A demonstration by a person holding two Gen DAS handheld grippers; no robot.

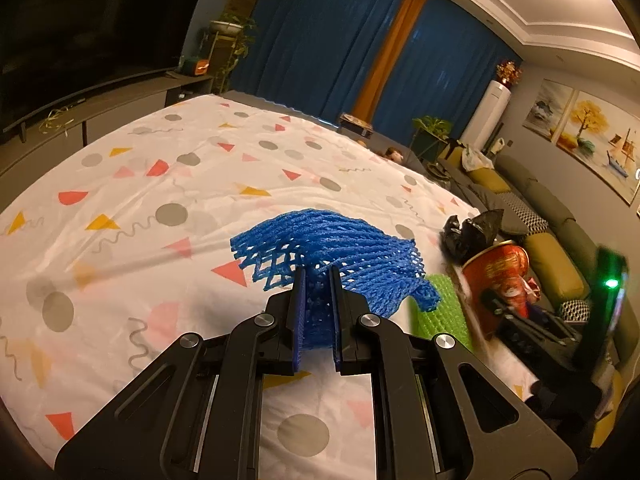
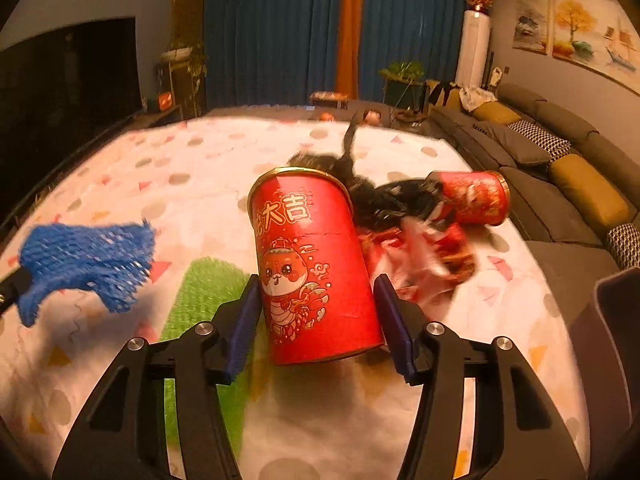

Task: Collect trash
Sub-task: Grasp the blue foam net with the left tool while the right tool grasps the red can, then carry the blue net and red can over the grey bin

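Note:
My left gripper (image 1: 317, 280) is shut on a blue foam net (image 1: 328, 256) and holds it above the patterned tablecloth (image 1: 160, 208). The net also shows at the left of the right wrist view (image 2: 84, 260). My right gripper (image 2: 316, 292) is shut on an upright red cylindrical can (image 2: 314, 264) with a cartoon print, lifted a little off the table. The can shows in the left wrist view (image 1: 494, 280). A green foam net (image 2: 208, 304) lies flat under and left of the can. A second red can (image 2: 472, 198) lies on its side. A black plastic bag (image 2: 360, 188) and red-white wrappers (image 2: 420, 256) lie behind it.
The table fills both views under a white cloth with coloured shapes. A grey sofa (image 2: 560, 184) with yellow cushions runs along the right. A dark TV (image 1: 80, 32) on a low cabinet stands at the left. Blue curtains (image 1: 328, 40) hang at the back.

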